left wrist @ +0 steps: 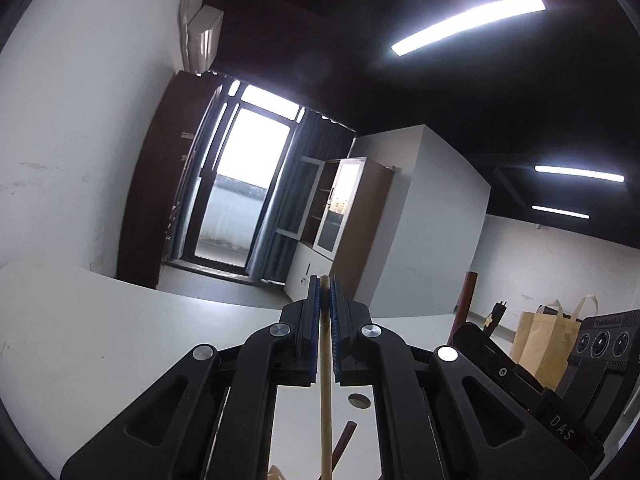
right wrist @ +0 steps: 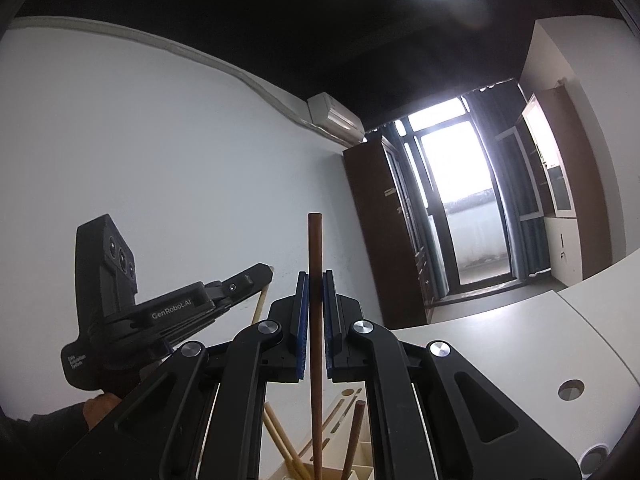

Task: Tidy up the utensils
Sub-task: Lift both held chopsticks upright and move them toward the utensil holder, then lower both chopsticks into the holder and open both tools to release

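My left gripper (left wrist: 324,286) is shut on a pale wooden chopstick (left wrist: 325,392) that runs upright between its blue pads and down out of the frame. My right gripper (right wrist: 315,280) is shut on a dark brown chopstick (right wrist: 315,248), which stands upright and pokes well above the fingertips. Below the right gripper a cream utensil holder (right wrist: 340,420) holds several more sticks, light (right wrist: 280,436) and dark (right wrist: 356,432). The left gripper (right wrist: 264,270) also shows in the right wrist view, at the left, with its pale stick (right wrist: 259,304) hanging beneath. The right gripper's body (left wrist: 520,376) appears at the right of the left wrist view.
A white table (left wrist: 120,320) with a round cable hole (right wrist: 571,390) lies beneath both grippers. A paper bag (left wrist: 544,340) stands at the right. A window door (left wrist: 240,188), curtains and cabinets (left wrist: 352,216) fill the far room. A hand (right wrist: 100,408) holds the left gripper.
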Demonstrator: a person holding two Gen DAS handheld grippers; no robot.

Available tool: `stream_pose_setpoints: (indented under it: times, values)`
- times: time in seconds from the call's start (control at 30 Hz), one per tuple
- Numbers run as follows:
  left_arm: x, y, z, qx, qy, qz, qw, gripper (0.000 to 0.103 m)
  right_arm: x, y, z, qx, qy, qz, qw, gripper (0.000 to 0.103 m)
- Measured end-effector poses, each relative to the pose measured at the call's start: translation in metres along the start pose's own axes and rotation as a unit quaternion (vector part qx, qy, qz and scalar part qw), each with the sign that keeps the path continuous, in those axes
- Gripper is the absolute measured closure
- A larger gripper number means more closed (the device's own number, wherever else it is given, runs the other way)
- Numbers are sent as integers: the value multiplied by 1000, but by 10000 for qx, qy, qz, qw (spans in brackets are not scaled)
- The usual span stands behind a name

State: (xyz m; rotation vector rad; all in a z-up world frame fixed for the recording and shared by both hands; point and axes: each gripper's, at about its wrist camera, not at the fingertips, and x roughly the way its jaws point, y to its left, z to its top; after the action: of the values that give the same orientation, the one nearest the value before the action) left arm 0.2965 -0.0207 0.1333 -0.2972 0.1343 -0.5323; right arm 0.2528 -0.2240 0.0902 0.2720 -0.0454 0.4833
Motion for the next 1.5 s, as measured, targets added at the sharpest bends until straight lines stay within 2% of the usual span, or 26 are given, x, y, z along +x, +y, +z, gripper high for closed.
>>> stream_pose_setpoints:
  times: [0.2, 0.33, 0.43, 0.57, 0.67, 0.93, 1.13, 1.3, 1.5]
  values:
    - [24, 12, -13, -172, -45, -17, 9998, 99, 5, 1, 6, 42, -104, 168, 9998, 95]
    - [22, 18, -22, -129, -191, 409, 9989, 99, 2, 7, 6, -8, -187, 301, 9994, 95]
    - [20, 18, -25, -202, -303, 437, 9984, 99, 0, 13, -1, -244, -161, 244, 9993, 95]
    - [19, 17, -25, -313, -260, 585, 9975, 99, -2, 13, -19, -468, 32, 146, 9988, 95]
    - [15, 7, -23, -118, -238, 805, 9964, 99, -7, 13, -35, -619, 156, 66, 9979, 95]
    - [20, -11, -21, 509, 338, 1112, 9919, 98, -22, 14, -51, -640, 491, 26, 9967, 95]
    - [13, -17, -29, 943, 642, 1376, 9839, 98, -23, 19, -56, -709, 805, -62, 9942, 95]
    - [7, -7, -33, 867, 912, 1391, 9823, 98, -25, 27, -65, -865, 1051, -220, 9904, 95]
    - [-8, -1, -37, 843, 1061, 1422, 9805, 98, -28, 29, -76, -872, 1320, -374, 9867, 95]
